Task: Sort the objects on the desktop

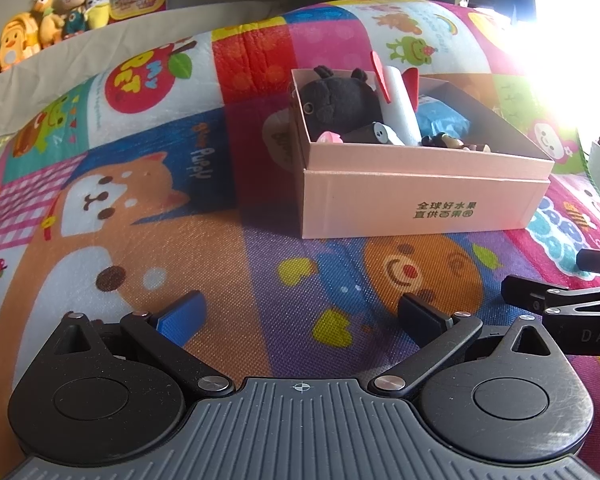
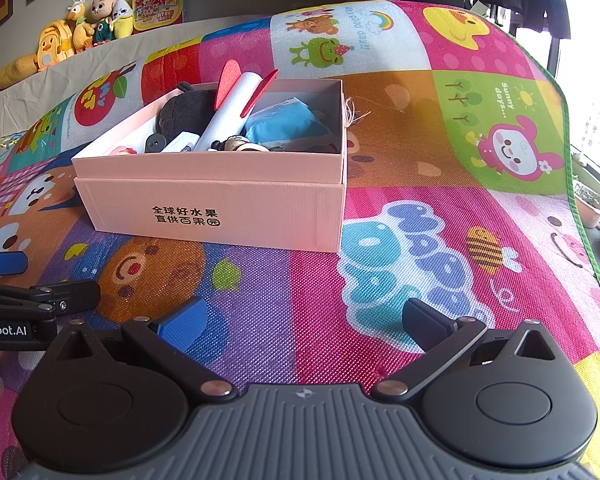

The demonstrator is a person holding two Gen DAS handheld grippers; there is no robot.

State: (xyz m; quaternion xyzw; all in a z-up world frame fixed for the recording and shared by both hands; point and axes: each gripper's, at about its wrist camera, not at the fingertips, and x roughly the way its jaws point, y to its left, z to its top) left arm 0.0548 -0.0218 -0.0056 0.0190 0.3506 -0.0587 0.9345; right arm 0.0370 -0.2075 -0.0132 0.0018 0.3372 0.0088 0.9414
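A pink cardboard box point(image 1: 420, 204) point(image 2: 220, 208) stands on the colourful cartoon mat. Inside lie a black plush toy point(image 1: 336, 100) point(image 2: 188, 110), a white foam roll with red felt wings point(image 1: 398, 104) point(image 2: 232, 112), a blue packet point(image 1: 440, 120) point(image 2: 284, 122), a small wooden figure point(image 2: 240, 144) and other small items. My left gripper point(image 1: 300, 316) is open and empty, hovering over the mat in front of the box. My right gripper point(image 2: 300, 320) is open and empty, beside the left one, also in front of the box.
The mat point(image 2: 440, 220) covers the whole surface; its green edge point(image 2: 580, 208) drops off at the right. Plush toys point(image 2: 88, 24) and a picture box point(image 2: 158, 6) line a ledge at the back left. Plant pots point(image 2: 592, 204) stand beyond the right edge.
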